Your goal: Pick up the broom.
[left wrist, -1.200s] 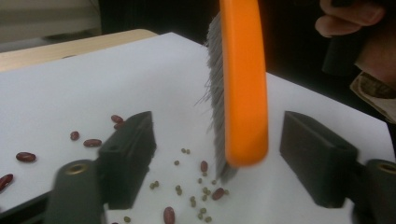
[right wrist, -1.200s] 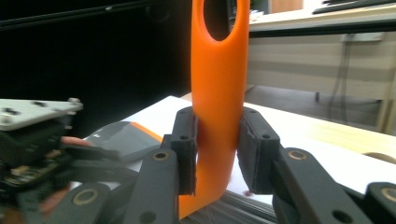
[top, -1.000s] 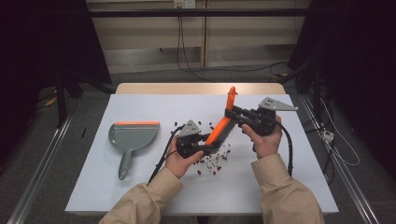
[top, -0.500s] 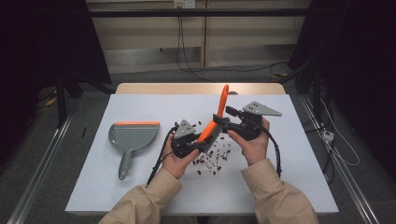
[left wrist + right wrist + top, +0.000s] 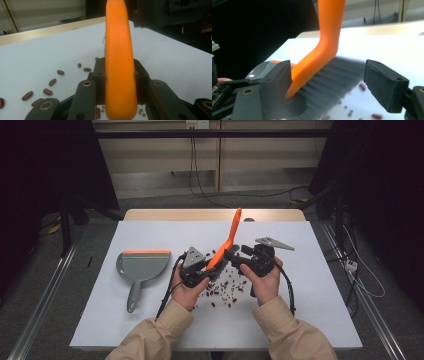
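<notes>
Fingers of the left gripper (image 5: 207, 271) are clamped tight on the orange brush (image 5: 226, 242), low on its handle. In the left gripper view the handle (image 5: 120, 62) rises straight up between the black jaws, pinched from both sides. Over on the other hand, the right gripper (image 5: 234, 259) has just been opening its fingers. In the right gripper view they stand well apart, one pad (image 5: 277, 75) close against the orange handle and perhaps just brushing it, the other pad (image 5: 384, 85) clear of it, with the dark bristles (image 5: 332, 77) between them, so that side presses on nothing now.

From where I stand this looks like a hand-over: the brush has passed to the left gripper, its handle leaning up and away from the person over the middle of the table (image 5: 320, 320). Red beans (image 5: 227, 290) lie scattered on the white table just under and in front of both hands, and the grey dustpan (image 5: 142, 266) sits well off to the left, untouched.

Next, I'd judge, the right gripper needs to draw clear of the bristles without knocking the brush, and probably go for the dustpan. The left one then has to tip the bristles down onto the table beside the beans, keeping its grip firm so the long handle doesn't swing.
</notes>
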`<control>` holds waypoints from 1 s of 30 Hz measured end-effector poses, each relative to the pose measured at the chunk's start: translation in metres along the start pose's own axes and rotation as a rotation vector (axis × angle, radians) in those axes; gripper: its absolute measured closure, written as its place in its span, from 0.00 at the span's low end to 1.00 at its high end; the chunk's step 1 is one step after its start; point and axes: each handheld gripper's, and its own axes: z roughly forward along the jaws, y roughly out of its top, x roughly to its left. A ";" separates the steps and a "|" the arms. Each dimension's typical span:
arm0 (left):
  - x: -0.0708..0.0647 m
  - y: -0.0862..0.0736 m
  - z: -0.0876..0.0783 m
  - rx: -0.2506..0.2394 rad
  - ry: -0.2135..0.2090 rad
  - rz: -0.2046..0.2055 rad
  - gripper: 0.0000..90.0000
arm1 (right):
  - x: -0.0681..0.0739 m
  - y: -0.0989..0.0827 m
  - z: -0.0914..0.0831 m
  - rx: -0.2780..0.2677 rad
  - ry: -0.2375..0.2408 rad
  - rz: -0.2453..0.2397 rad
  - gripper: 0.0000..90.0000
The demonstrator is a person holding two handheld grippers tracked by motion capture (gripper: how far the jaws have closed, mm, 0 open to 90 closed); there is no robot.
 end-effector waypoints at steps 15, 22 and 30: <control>-0.023 0.001 0.001 -0.043 0.044 0.136 0.72 | 0.013 0.005 0.027 0.033 -0.025 0.206 0.48; -0.017 0.004 0.000 -0.065 0.021 0.141 0.64 | 0.008 0.013 0.026 0.050 0.000 0.170 0.78; -0.003 0.007 -0.012 -0.035 -0.021 0.061 0.35 | -0.016 0.026 0.007 0.068 -0.063 0.016 0.78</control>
